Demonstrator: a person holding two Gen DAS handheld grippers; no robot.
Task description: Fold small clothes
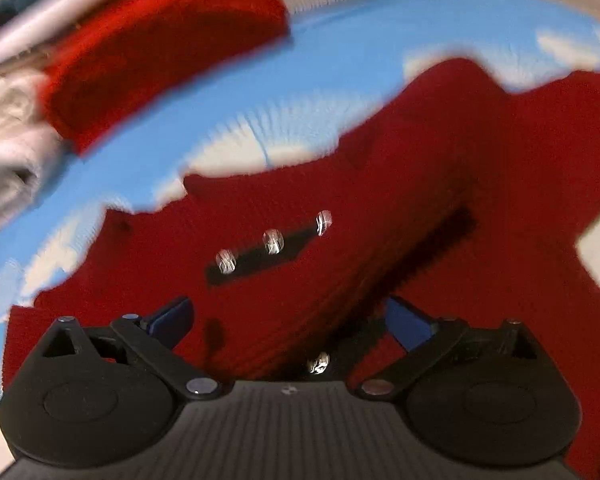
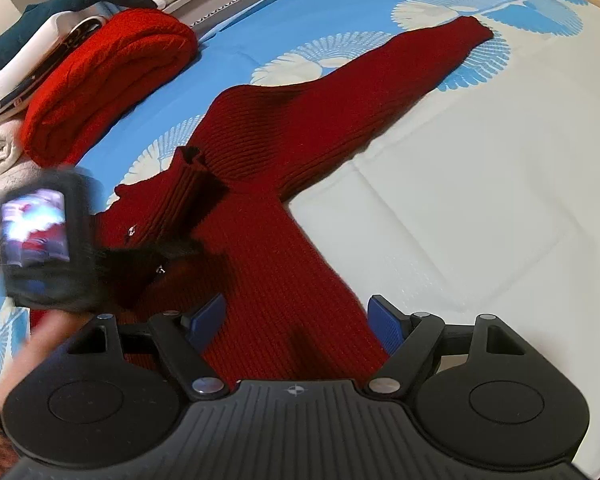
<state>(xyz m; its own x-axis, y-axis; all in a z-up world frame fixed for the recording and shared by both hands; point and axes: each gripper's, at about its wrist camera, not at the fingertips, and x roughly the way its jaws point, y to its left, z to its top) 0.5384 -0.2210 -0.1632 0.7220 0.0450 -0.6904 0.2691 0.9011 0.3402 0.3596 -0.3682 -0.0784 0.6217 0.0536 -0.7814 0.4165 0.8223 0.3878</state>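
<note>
A bedspread [image 2: 460, 168], blue and white with fan-shaped prints, fills most of both views and carries everything; it looks like a bed rather than a desk. Across the middle of the right wrist view lies the dark red ribbed sweater [image 2: 284, 184], spread flat, one sleeve [image 2: 412, 56] stretched toward the upper right of the frame, its collar and small shiny buttons [image 1: 274, 240] near centre left. None of its folds look made yet, so this garment seems at the very start: sleeves and body are all left to do. At upper left sits a brighter red knit [image 2: 108, 76], already folded into a thick bundle, beside a pale stack of folded clothes [image 2: 0, 168], which suggests earlier pieces are finished.

The right gripper [image 2: 296, 320] hovers low over the sweater's lower part, jaws well apart, with cloth between them but not pinched. The left gripper [image 1: 288, 320], blurred, has its jaws spread wide over the buttoned front, holding nothing.
</note>
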